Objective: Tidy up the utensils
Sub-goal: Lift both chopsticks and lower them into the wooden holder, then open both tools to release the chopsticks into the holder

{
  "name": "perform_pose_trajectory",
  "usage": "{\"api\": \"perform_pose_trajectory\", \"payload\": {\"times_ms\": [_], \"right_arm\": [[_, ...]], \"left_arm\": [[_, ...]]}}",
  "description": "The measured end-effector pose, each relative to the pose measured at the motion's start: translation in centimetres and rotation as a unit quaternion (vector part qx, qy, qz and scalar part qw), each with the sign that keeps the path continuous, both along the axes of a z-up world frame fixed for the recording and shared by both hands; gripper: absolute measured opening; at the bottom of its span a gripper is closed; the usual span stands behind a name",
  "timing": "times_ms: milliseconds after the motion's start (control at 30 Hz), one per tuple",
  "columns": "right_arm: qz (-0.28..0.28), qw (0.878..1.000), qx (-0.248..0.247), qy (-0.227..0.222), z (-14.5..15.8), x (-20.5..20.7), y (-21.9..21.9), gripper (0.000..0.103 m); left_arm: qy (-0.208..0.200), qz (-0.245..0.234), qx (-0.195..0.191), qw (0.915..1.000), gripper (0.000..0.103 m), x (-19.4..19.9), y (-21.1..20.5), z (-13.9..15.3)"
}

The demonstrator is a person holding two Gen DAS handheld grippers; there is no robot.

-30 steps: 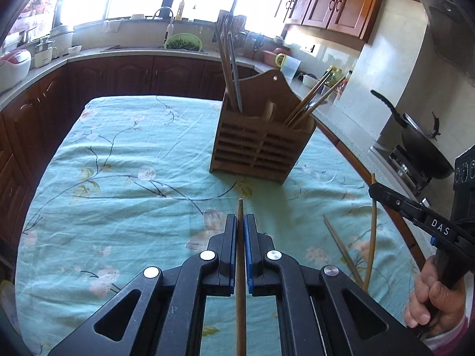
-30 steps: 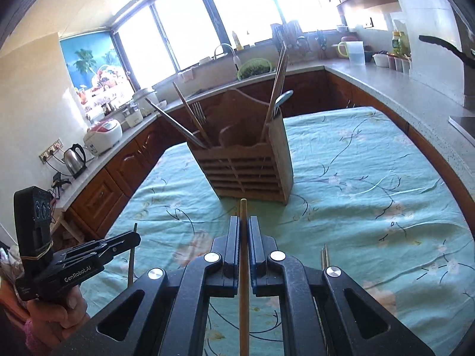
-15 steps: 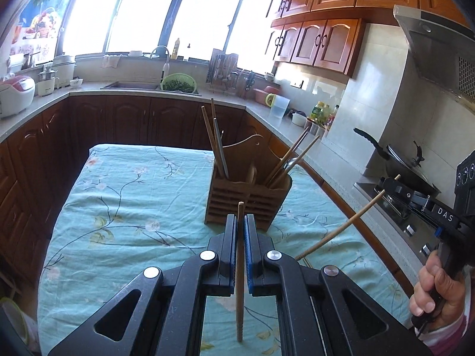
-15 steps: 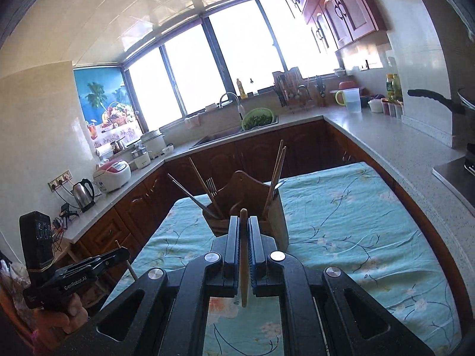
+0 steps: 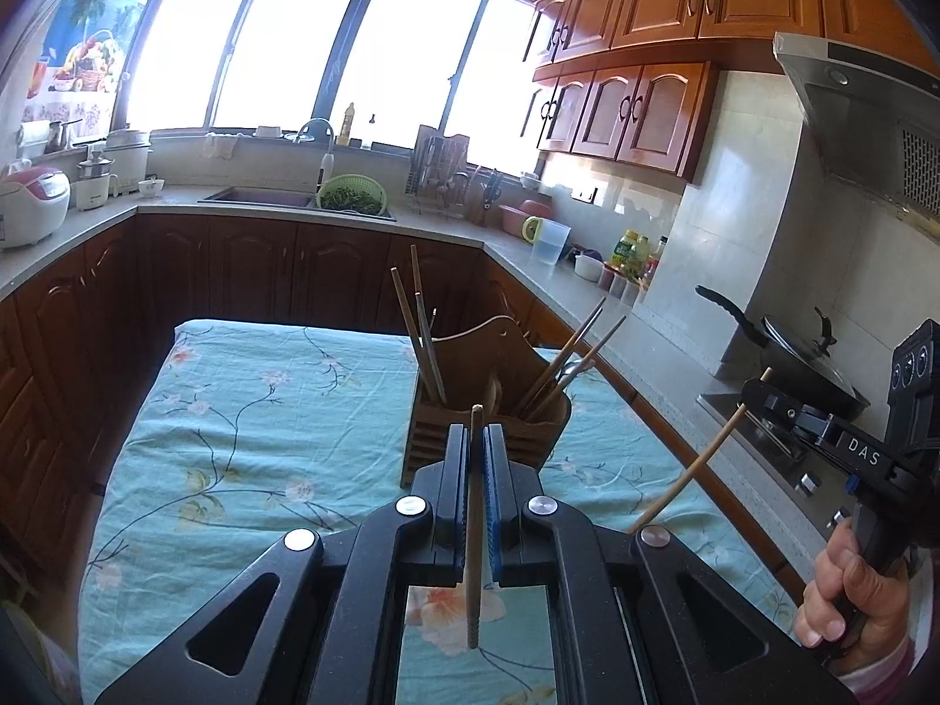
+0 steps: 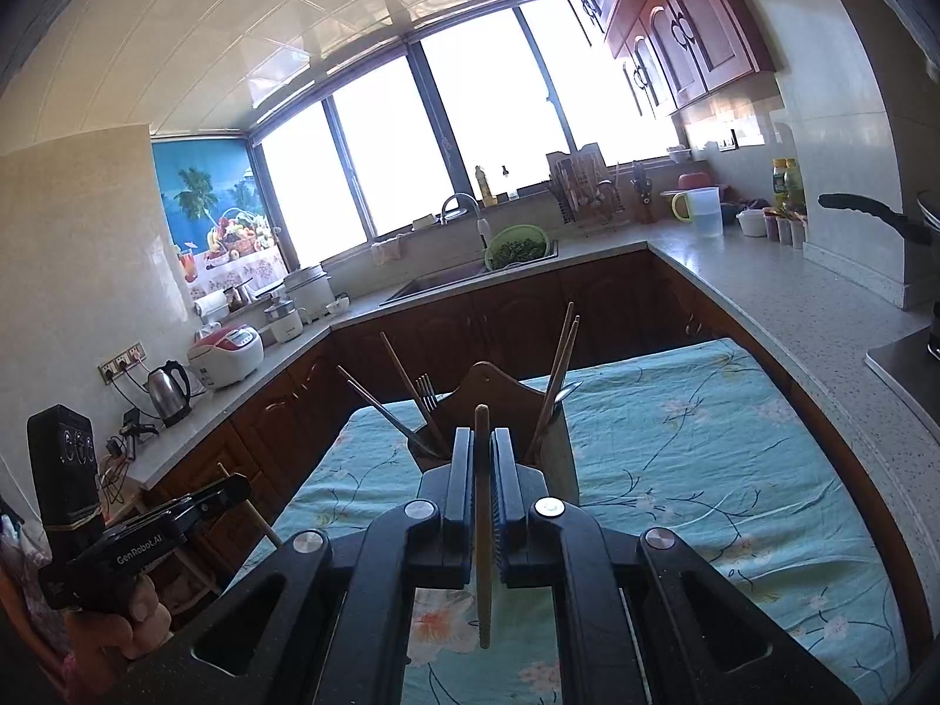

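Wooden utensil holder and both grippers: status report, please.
Left gripper shut on wooden chopstick. Right gripper shut on second wooden chopstick. Slatted wooden utensil holder ahead on floral tablecloth, path clear.

Left gripper (image 5: 476, 440): matt black plastic, bright metal screw heads; between its pads, pale matt wood chopstick (image 5: 473, 529). Right gripper (image 6: 483, 446): same finish, grips second chopstick (image 6: 483, 517), smooth wood. Just beyond tips: slatted brown wood utensil holder (image 5: 531, 429), smooth. Beneath: tablecloth (image 5: 247, 411), matt teal cloth, floral print, creased.
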State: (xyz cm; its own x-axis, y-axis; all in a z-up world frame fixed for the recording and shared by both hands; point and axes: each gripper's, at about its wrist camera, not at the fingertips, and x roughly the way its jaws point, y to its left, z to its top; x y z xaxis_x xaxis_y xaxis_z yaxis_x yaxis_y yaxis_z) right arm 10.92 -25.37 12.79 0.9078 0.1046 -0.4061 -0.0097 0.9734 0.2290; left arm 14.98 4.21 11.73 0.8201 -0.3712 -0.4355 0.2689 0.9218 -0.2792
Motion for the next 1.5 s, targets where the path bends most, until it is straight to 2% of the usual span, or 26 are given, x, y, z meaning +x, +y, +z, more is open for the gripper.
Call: {"api": "perform_pose_trajectory", "payload": {"times_ms": [400, 700, 900, 1000, 1133, 1367, 1500], "right_arm": [[-0.003, 1.000, -0.006, -0.014, 1.4, 1.8, -0.1, 0.005], [-0.019, 0.997, -0.018, -0.066, 5.5, 4.9, -0.6, 0.005], [-0.032, 0.995, -0.029, -0.089, 7.7, 8.4, -0.9, 0.005], [-0.035, 0.995, -0.033, -0.088, 7.7, 10.0, -0.9, 0.005], [-0.046, 0.995, -0.038, -0.079, 6.3, 11.4, -1.0, 0.005], [-0.050, 0.997, -0.027, -0.055, 2.6, 12.4, -1.2, 0.005], [-0.048, 0.998, -0.029, -0.040, 1.0, 12.5, -0.9, 0.005]], "left_arm": [[-0.040, 0.008, -0.004, 0.9992, 0.003, 1.8, 0.2, 1.9], [-0.110, 0.021, 0.001, 0.9938, 0.003, 4.4, -0.7, 4.5], [-0.137, 0.036, -0.018, 0.9898, 0.003, 7.9, -1.4, 5.0], [-0.140, 0.044, -0.028, 0.9888, 0.003, 10.1, -2.0, 4.3], [-0.148, 0.057, -0.041, 0.9865, 0.003, 11.8, -2.4, 1.8], [-0.130, 0.067, -0.027, 0.9889, 0.003, 13.8, -4.6, -3.0], [-0.115, 0.067, -0.015, 0.9910, 0.003, 14.4, -5.5, -4.8]]}}
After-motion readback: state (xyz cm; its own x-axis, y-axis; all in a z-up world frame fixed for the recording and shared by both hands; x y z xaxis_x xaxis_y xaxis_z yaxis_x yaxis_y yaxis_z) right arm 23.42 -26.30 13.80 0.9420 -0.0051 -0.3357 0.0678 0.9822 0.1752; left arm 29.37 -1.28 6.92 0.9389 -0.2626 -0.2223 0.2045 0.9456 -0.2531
